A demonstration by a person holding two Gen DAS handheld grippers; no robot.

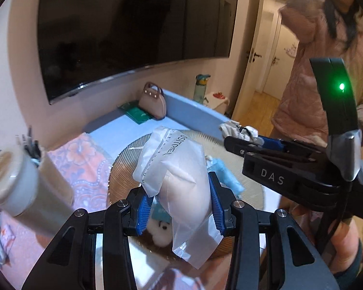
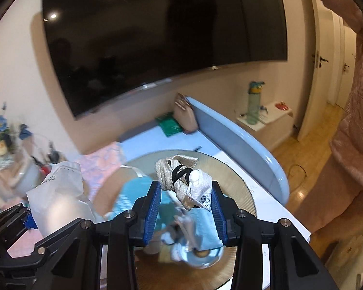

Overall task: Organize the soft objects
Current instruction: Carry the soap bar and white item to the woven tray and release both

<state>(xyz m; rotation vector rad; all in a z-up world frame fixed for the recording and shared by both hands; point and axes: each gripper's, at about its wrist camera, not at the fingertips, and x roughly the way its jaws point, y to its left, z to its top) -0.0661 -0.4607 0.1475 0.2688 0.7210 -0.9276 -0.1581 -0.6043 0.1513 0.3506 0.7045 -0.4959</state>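
Claws: two. Left claw [image 1: 179,205] clamps one frosted pouch [image 1: 181,176] between its blue pads [image 1: 216,200]; the pouch stands above the fingers and hangs down behind them. Right claw [image 2: 186,205] pinches one white mesh bundle [image 2: 184,181], bound with a black cord, lifted clear of the surface.

Woven round tray [image 2: 230,169]: one, beneath both claws. Contents: one light-blue cloth [image 2: 203,229] under the right claw, one small white plush [image 1: 161,232] below the left claw's fingers; further items in it are blurred.

Table [image 2: 273,212]: one, white, with a pale-blue raised rim [image 2: 242,140] beyond and right of the right claw.

Far end, ahead of both claws: one pink handbag [image 1: 153,104], one green packet [image 1: 135,113].

Left of the left claw: one white cup [image 1: 14,183], one floral cloth [image 1: 84,166].

Beyond the rim, to the right: one bottle [image 2: 254,104] on a low shelf, then wooden floor.
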